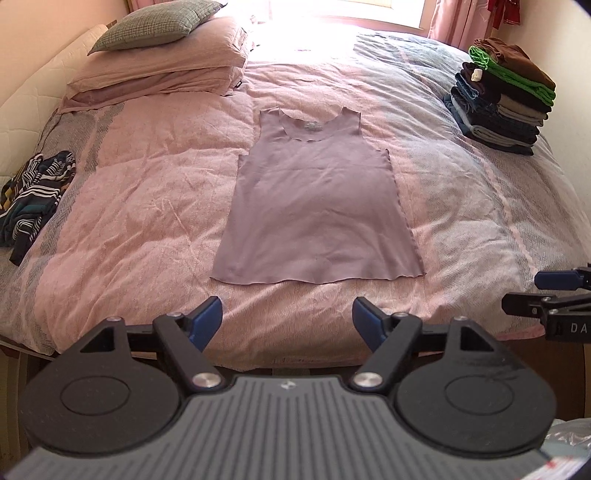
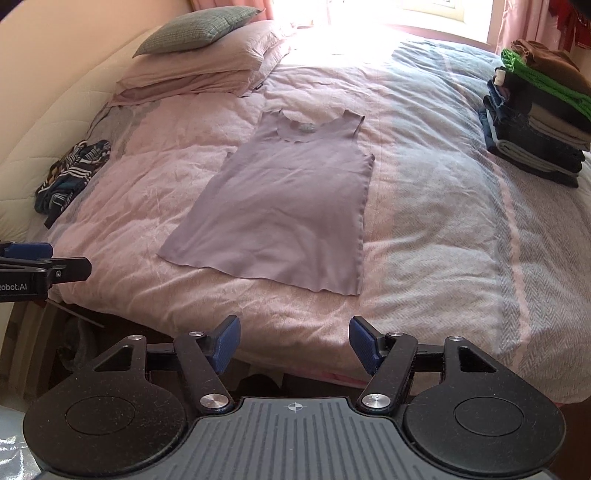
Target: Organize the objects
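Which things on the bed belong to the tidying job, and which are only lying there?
Job: tank top, folded stack, striped clothes.
Lying about: pillows, duvet.

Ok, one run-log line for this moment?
left tongs: open, empty | right tongs: open, empty | tank top: flat on bed | folded stack: far right

You get strong daylight from the window (image 1: 369, 11) at the far end of the bed (image 1: 147, 184); it blows out to white glare there and washes the bedding nearby. The near bed edge falls into shadow. Fisheye distortion bends both views' edges, and the corners blur and darken.
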Motion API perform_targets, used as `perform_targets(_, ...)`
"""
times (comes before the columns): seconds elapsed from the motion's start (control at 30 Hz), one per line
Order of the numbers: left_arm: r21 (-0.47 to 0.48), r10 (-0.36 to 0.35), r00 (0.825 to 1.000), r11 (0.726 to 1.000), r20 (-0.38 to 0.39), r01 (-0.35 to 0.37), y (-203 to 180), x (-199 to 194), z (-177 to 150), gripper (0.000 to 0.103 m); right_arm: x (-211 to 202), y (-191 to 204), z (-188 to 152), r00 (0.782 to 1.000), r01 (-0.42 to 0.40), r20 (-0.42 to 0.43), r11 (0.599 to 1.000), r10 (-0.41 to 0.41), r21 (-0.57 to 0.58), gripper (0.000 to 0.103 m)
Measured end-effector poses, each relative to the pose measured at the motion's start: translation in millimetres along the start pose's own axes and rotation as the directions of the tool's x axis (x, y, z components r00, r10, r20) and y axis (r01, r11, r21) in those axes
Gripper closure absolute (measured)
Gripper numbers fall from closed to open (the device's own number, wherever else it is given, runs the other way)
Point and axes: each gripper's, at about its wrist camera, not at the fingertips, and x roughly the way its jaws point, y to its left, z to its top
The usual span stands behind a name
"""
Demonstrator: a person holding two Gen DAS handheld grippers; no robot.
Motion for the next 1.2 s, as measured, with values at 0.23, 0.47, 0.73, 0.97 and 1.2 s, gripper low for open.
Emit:
perform_targets(0.23,-0.003,0.009,1.000,1.000,0.004,-0.009,1,-5,-5,0.028,-1,5,-2,1.000,-0.010,0.001,1.000,0.010,-0.010,0.041)
perform_targets(0.47,-0.001,0.009,1.000,1.000,0.003,-0.009,0,-5,-6,0.027,0,5,-2,1.000,-0.009,-0.002,1.000,0.009,-0.009,0.041)
perform_targets(0.73,0.001,0.000,1.000,1.000,-0.021,0.000,1,7,4,0.027,11,2,11,1.000,-0.008,-0.017,1.000,0.008,0.009,0.041)
perform_targets(0.97,0.022,-0.017,0.999,1.000,-0.035,0.018,15,36,35,0.027,34,-5,41,1.000,0.006,-0.028,0.998,-0.004,0.058,0.041)
perform_targets(1.2,0.053,-0.040,0.999,0.998,-0.026,0.041,42,75,90,0.027,74,-14,90,0.999,0.036,-0.025,0.992,-0.033,0.121,0.041)
